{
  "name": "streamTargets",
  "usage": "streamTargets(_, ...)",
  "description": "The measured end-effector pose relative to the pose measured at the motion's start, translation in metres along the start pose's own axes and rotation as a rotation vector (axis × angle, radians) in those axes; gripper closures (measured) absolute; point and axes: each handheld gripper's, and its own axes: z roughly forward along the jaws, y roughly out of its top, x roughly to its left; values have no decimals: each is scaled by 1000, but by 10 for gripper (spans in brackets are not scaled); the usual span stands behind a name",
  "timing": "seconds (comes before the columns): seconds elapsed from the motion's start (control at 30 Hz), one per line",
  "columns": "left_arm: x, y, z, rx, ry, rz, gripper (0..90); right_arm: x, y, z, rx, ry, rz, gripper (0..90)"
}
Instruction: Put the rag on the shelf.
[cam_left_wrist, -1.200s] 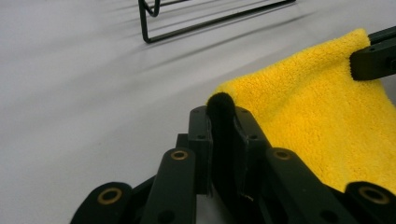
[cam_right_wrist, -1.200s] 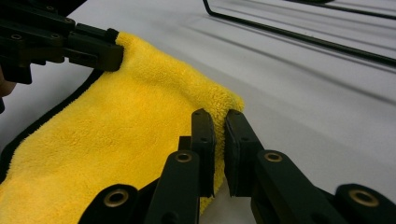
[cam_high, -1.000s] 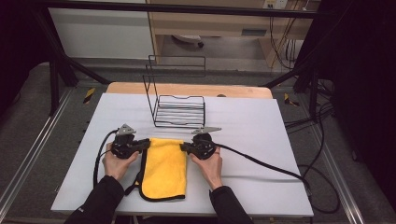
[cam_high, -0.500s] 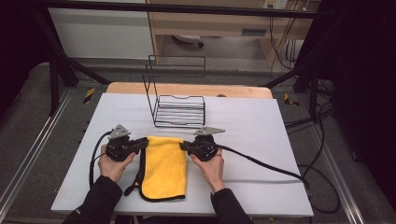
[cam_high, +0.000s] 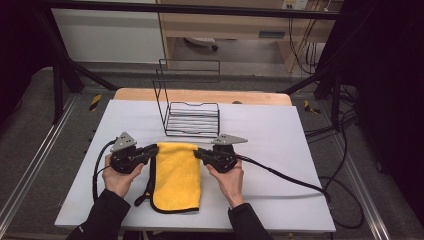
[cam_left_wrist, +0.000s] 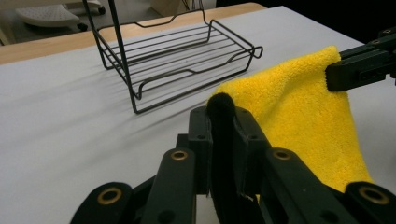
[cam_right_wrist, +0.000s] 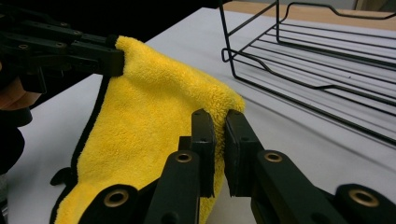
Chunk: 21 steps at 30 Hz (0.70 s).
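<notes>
i had the left gripper and right gripper each clamped on a far corner of the yellow cloth, lifted just short of the wire rack. i judged the thin pinch might slip, or the hem snag the rack.

Fluffy yellow cloth; black wire rack

wire rack just behind cloth, bare table on right
</notes>
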Motion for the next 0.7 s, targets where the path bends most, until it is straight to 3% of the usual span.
streamTargets(0.7, -11, 17, -22, -109, 5, 21, 790, 16, 23, -23, -90, -8, -85, 840)
